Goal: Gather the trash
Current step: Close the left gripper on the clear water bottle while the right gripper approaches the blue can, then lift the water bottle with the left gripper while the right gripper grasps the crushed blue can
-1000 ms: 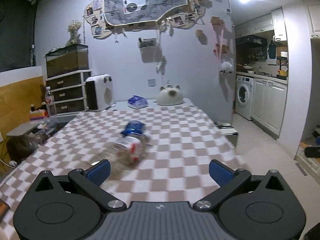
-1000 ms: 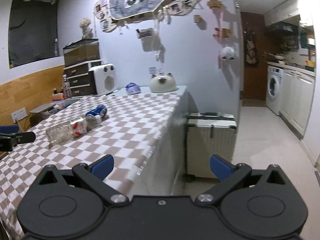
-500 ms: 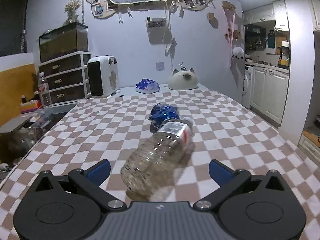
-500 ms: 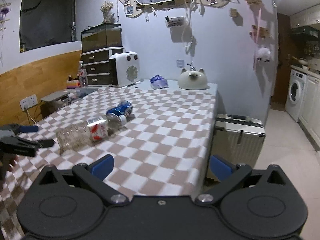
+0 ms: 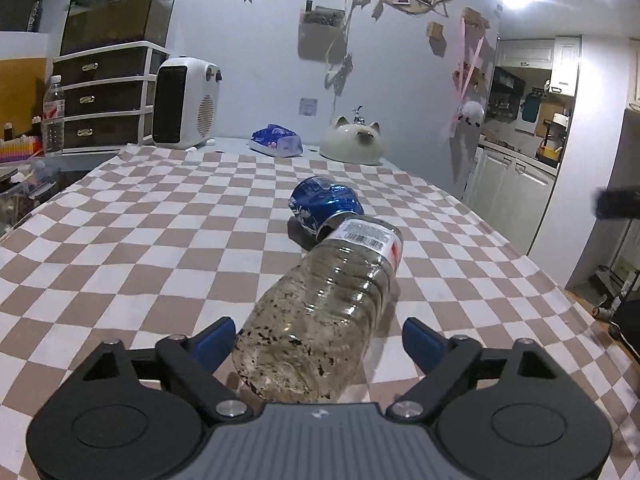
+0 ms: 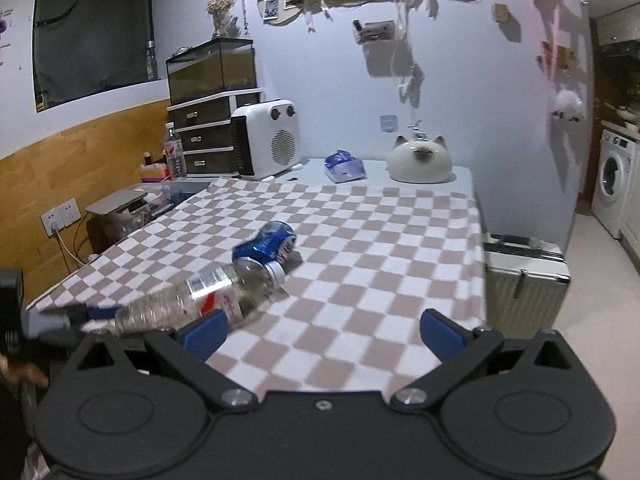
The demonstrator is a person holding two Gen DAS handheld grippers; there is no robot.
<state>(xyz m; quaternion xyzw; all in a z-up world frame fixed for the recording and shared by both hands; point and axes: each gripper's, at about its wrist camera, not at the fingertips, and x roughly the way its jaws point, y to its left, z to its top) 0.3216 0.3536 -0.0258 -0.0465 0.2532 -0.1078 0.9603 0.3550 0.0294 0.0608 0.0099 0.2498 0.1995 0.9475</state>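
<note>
Bottle (image 5: pixel 320 312) lies between left gripper (image 5: pixel 316 338) fingers (closing, seemingly not yet touching); right gripper (image 6: pixel 324 330) fingers wide, empty.

plastic bottle (image 5: pixel 320 312) between closing hand-held gripper (image 5: pixel 318 340) jaws

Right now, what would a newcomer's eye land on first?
The clear plastic bottle lying on the checkered tablecloth, its base between the left gripper's closing jaws, not yet pinched. Just beyond its neck lies a crushed blue can. A cat-shaped ornament sits at the table's far end.
</note>
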